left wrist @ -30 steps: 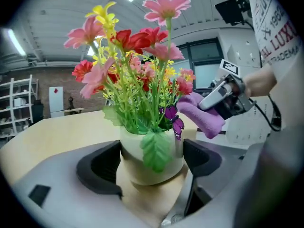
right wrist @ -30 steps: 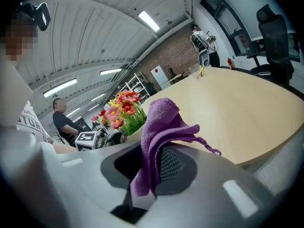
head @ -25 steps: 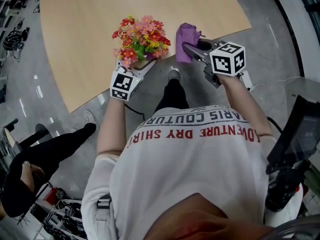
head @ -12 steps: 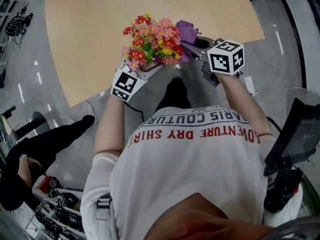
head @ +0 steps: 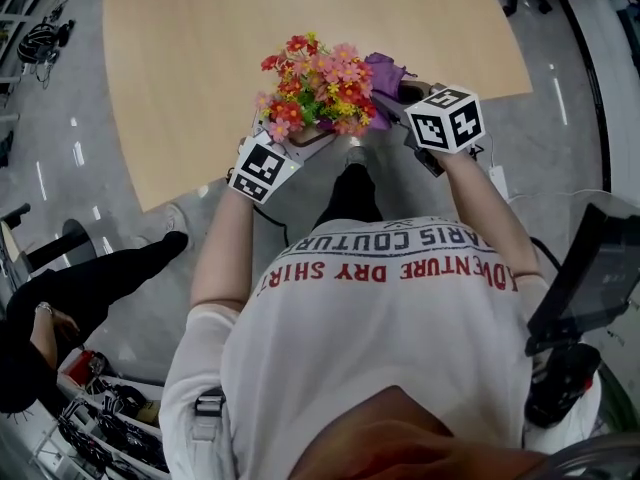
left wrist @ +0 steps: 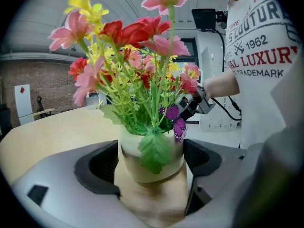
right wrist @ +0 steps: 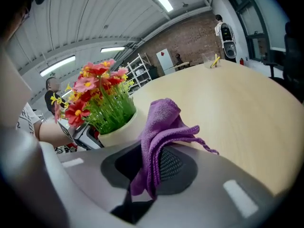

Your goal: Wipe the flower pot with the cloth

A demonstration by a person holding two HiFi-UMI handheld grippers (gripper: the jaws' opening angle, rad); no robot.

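Your right hand-held gripper (right wrist: pixel 151 163) has swung in toward the plant. A second ago the cloth (right wrist: pixel 161 122) sat clear of the flowers (head: pixel 320 83) with bare counter (head: pixel 200 58) showing between them, and in the head view it is now tucked right against the right side of the blooms. That gripper is clamped on the purple cloth, which is bunched between the jaws with a loose fold standing up past the tips and one corner trailing to the side. Your left hand-held gripper (left wrist: pixel 151 175) has hardly shifted. Its jaws stand wide but are closed on the pale flower pot (left wrist: pixel 130 165), one pad against each side, and they hold it upright at the near edge of the counter. Whether the base rests on the counter or hangs just above it cannot be told. From the right gripper view the cloth sits just beside the pot's rim, but contact is not clear, so the approach looks nearly done and the wiping itself looks not yet begun. You will likely need to bring the cloth lower, onto the pot wall below the leaves, since at this height it may only brush the foliage. Keep your left grip firm, because a sideways push from the cloth could tip the pot.
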